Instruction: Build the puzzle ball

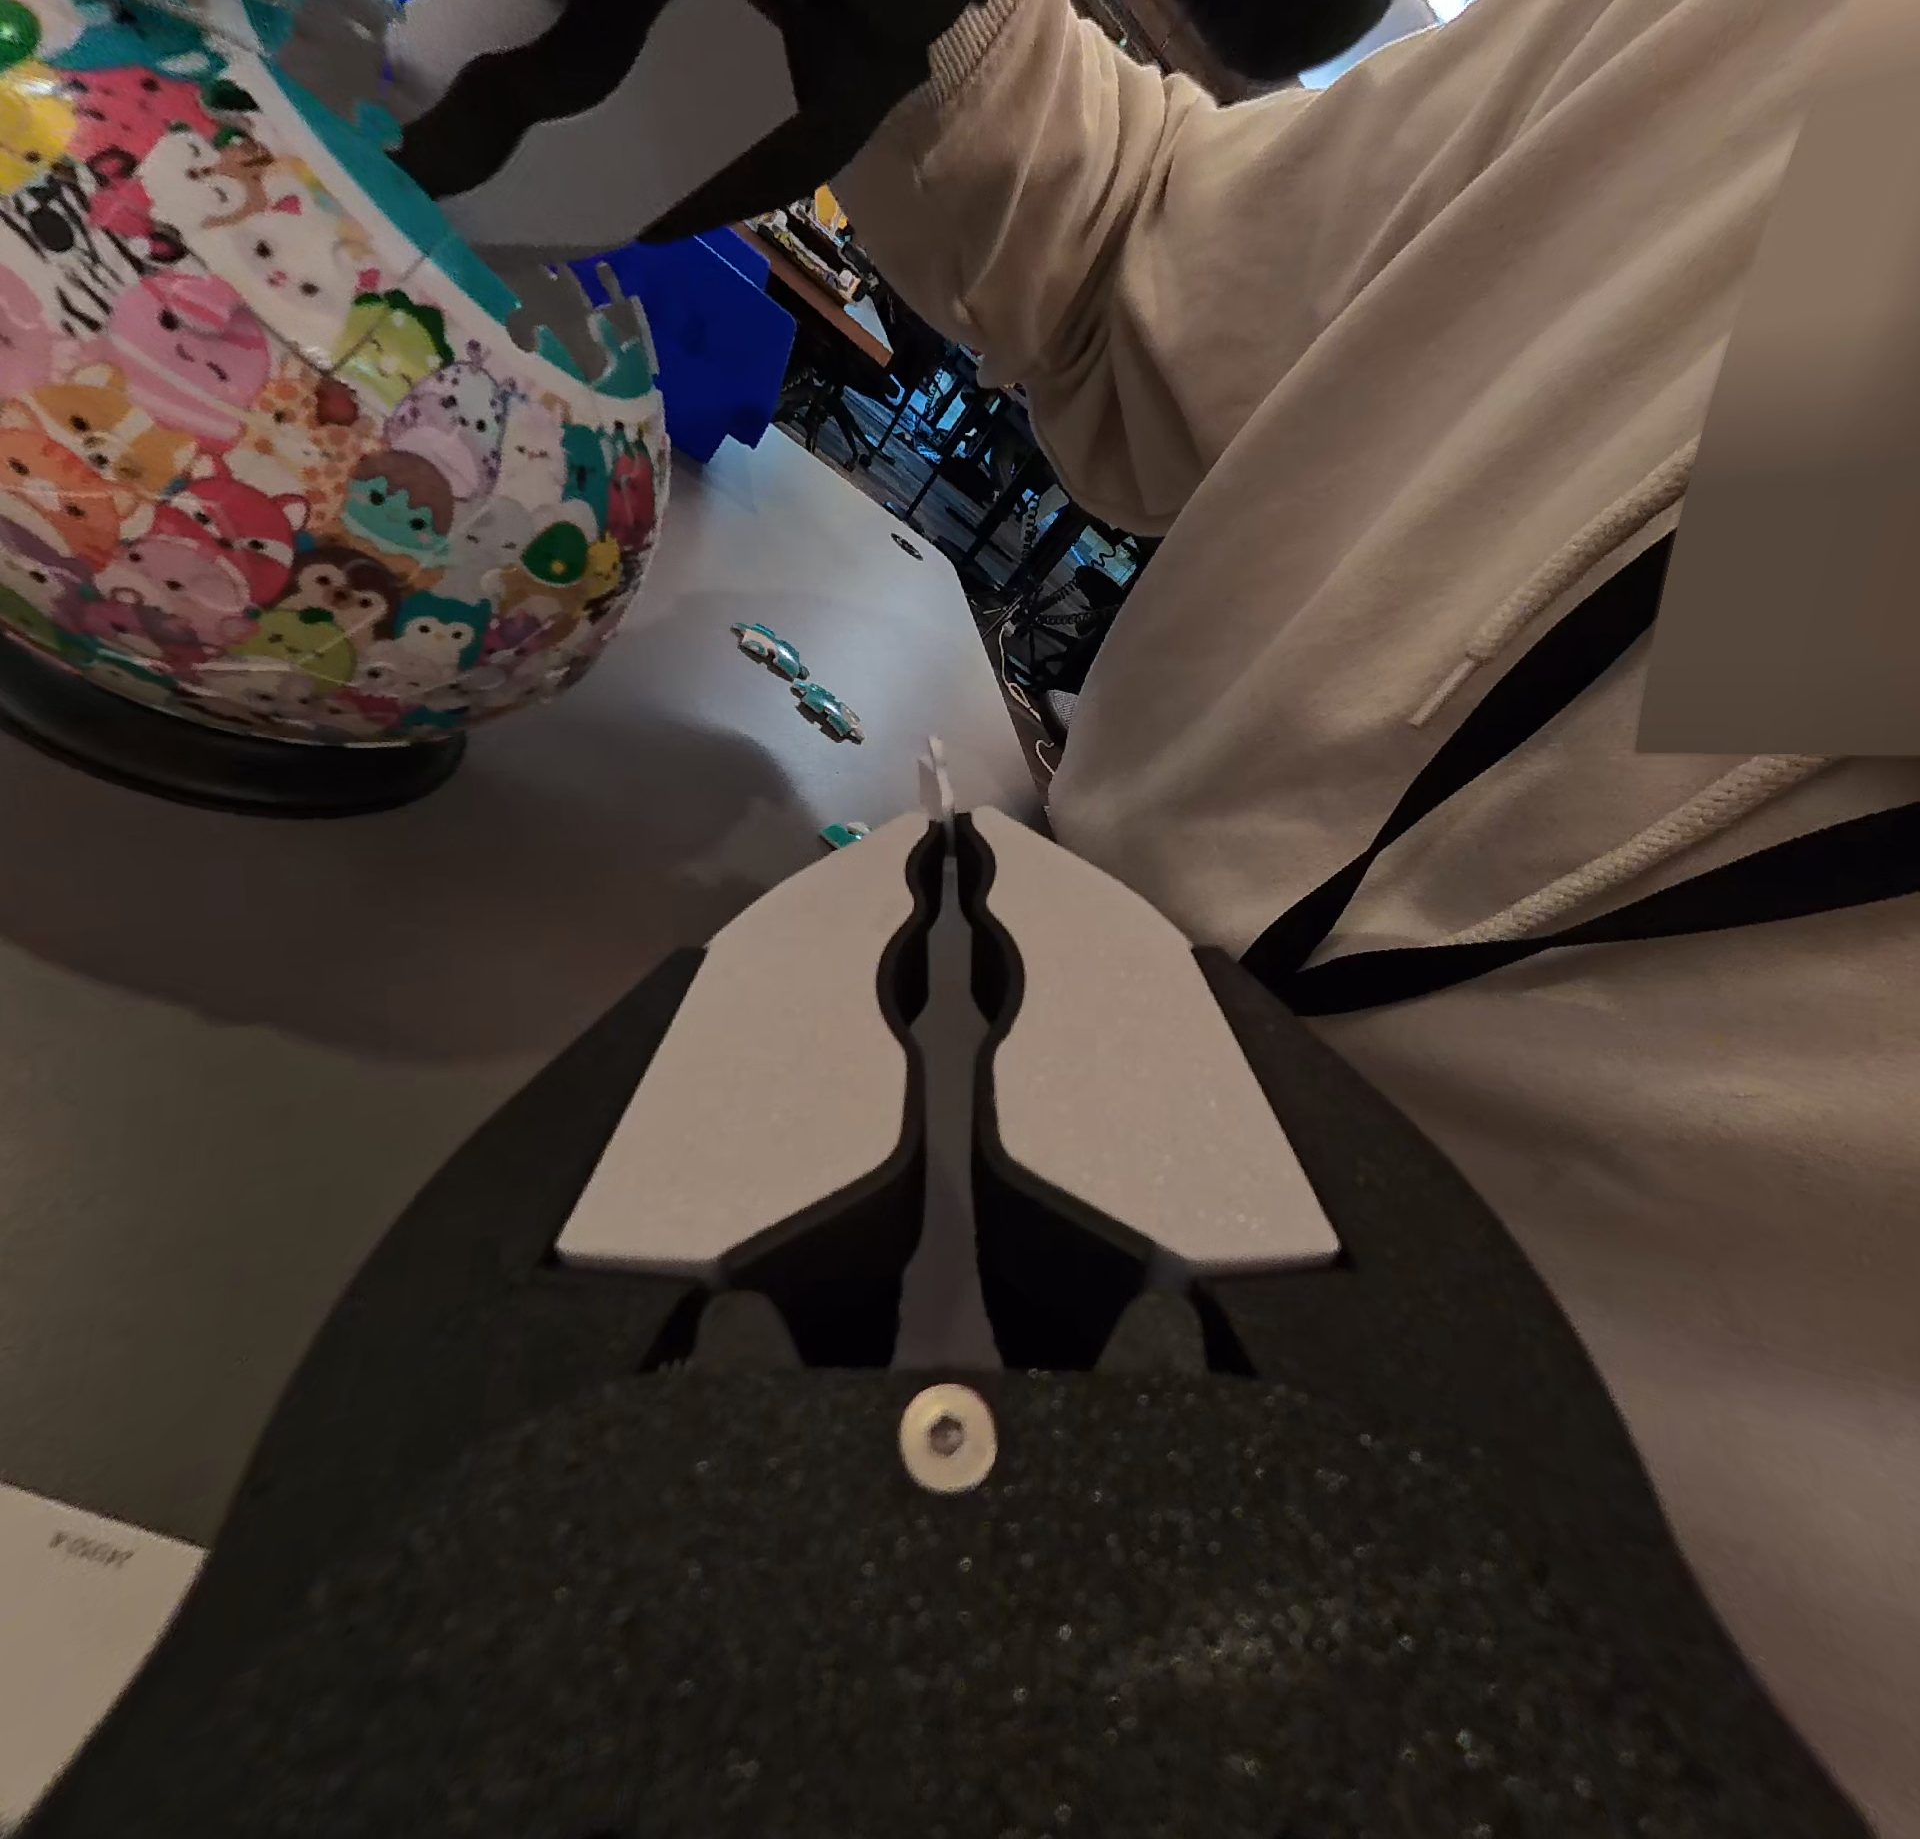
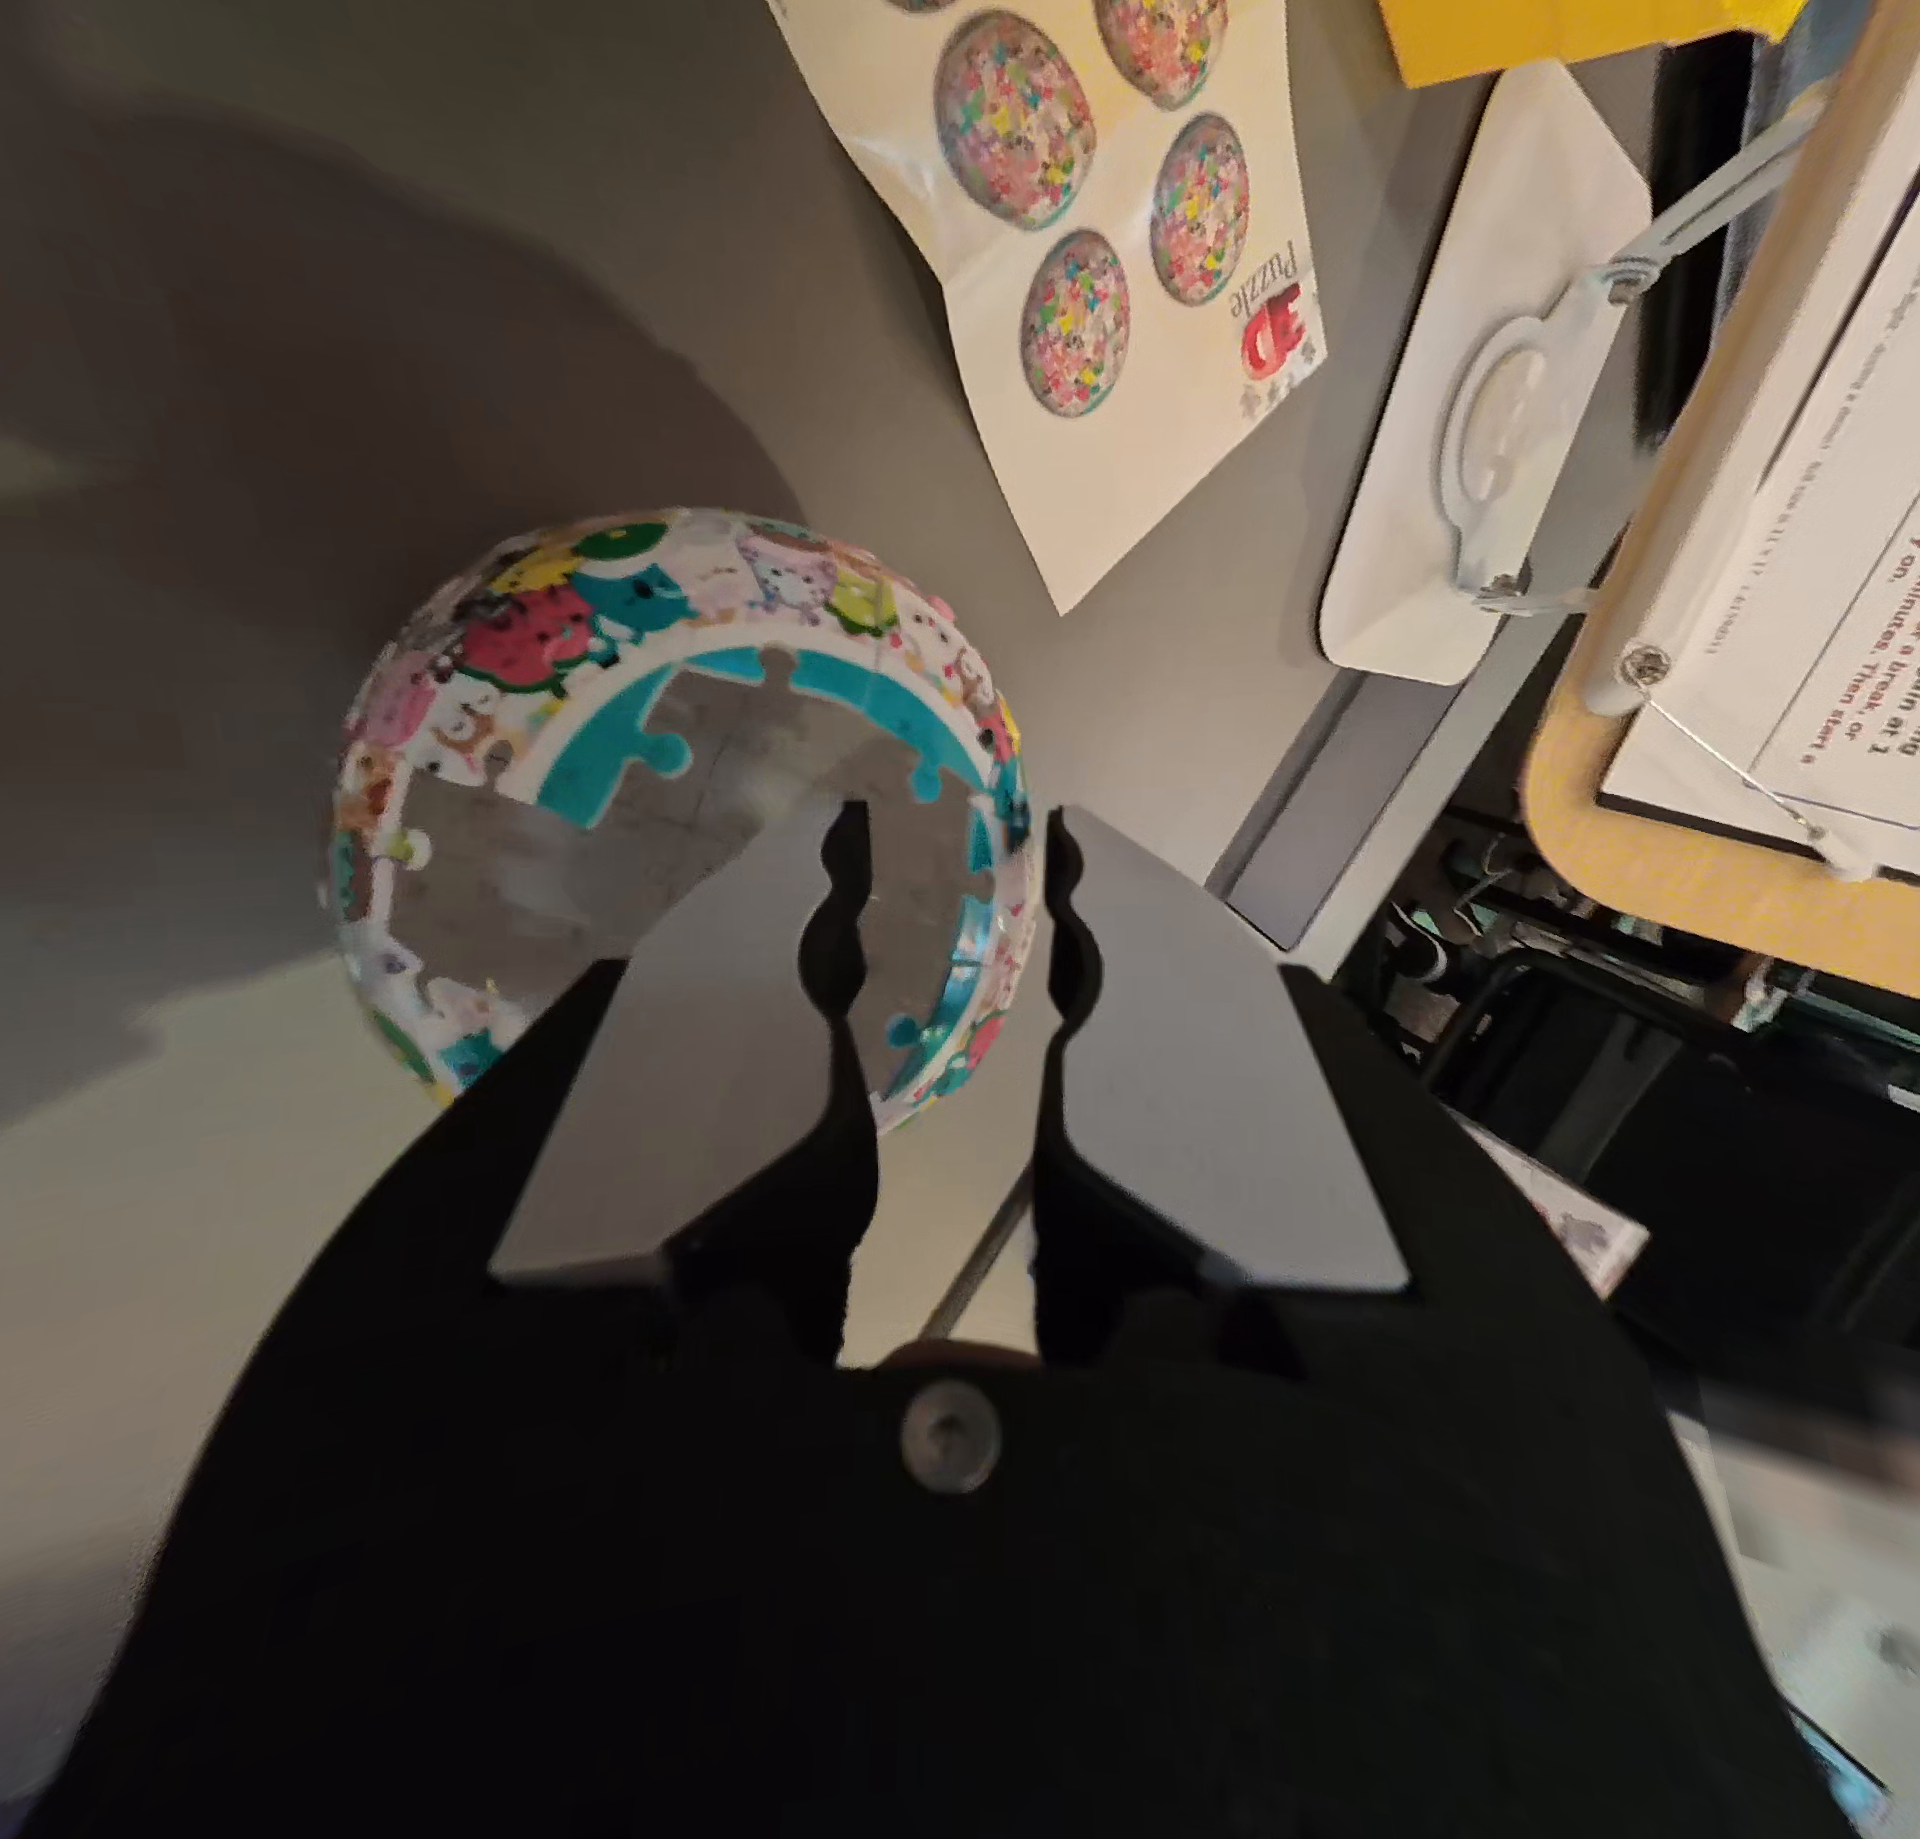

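Puzzle piece [image 1: 938,787] pinched in left claw [image 1: 951,833], right claw [image 2: 956,823] agape

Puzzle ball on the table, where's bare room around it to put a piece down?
Free: grey table beyond and beside the puzzle ball, away from the instruction sheet. Also the bare patch between the ball's black stand and the loose teal pieces. Crowded: sheet, white tray, table edge.
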`<state>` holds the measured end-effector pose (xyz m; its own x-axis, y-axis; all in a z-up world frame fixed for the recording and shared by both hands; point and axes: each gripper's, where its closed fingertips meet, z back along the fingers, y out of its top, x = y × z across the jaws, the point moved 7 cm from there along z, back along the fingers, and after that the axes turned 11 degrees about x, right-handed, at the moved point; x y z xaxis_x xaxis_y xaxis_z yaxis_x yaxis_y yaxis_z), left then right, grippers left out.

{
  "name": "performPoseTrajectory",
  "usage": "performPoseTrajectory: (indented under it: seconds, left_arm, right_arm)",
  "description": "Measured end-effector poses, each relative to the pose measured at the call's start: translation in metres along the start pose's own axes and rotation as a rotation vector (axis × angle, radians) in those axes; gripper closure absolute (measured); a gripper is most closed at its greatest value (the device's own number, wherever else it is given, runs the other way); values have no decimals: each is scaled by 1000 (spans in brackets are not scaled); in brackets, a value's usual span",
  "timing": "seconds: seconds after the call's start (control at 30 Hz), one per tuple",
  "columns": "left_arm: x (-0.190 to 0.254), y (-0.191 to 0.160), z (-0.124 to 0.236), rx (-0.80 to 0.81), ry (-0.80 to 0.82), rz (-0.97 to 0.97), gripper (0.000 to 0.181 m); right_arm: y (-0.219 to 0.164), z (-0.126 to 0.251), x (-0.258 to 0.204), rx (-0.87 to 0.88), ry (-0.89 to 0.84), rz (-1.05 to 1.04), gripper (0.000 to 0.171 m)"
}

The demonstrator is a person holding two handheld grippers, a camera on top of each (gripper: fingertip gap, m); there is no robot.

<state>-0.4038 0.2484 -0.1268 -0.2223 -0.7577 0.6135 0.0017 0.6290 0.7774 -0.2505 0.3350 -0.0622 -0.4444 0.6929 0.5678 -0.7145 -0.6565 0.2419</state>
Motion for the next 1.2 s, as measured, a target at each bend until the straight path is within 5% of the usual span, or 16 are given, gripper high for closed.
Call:
performPoseTrajectory:
  seconds: [0.23, 0.57, 0.7, 1.2]
  left_arm:
    - [0, 0, 0, 4, 0, 1, 180]
    - [1, 1, 0, 2, -2, -3, 180]
    - [2, 0, 0, 0, -2, -5, 180]
    - [3, 2, 1, 7, -5, -6, 180]
  right_arm:
    - [0, -4, -3, -42, -60, 128, 145]
    - [10, 0, -8, -97, -20, 314, 132]
    - [12, -5, -8, -99, 46, 267, 123]
    - [10, -7, -6, -90, 54, 239, 139]
